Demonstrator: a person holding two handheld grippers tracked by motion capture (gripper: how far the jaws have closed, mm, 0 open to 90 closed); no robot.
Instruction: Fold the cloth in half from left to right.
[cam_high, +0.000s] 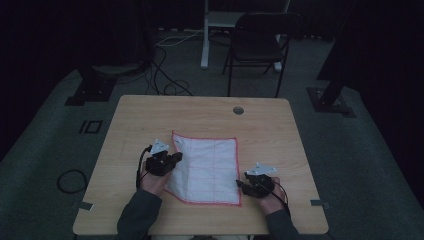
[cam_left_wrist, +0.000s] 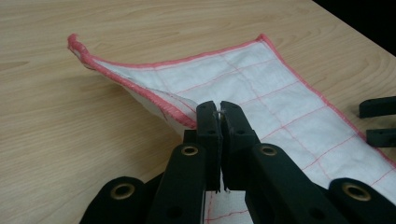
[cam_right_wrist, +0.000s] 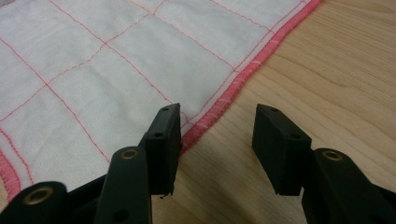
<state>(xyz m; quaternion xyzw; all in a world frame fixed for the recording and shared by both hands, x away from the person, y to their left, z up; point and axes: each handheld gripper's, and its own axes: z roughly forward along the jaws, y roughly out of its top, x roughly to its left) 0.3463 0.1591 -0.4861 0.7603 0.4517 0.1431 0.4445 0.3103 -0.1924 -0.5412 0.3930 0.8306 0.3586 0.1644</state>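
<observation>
A white cloth (cam_high: 207, 167) with a red grid and red hem lies on the wooden table (cam_high: 260, 125). My left gripper (cam_high: 172, 159) is shut on the cloth's left edge, and that edge is lifted off the wood. In the left gripper view the jaws (cam_left_wrist: 219, 112) pinch the hem, and the cloth (cam_left_wrist: 261, 88) rises in a fold toward its far corner. My right gripper (cam_high: 242, 179) is open at the cloth's right edge. In the right gripper view its jaws (cam_right_wrist: 217, 135) straddle the red hem of the cloth (cam_right_wrist: 116, 65), one jaw over the cloth and the other over bare wood.
A round cable hole (cam_high: 238, 110) sits near the table's far edge. Beyond the table stand a dark folding chair (cam_high: 257, 42) and a white stand (cam_high: 205, 35), with cables on the grey floor. The right gripper's jaws show at the right of the left gripper view (cam_left_wrist: 378, 121).
</observation>
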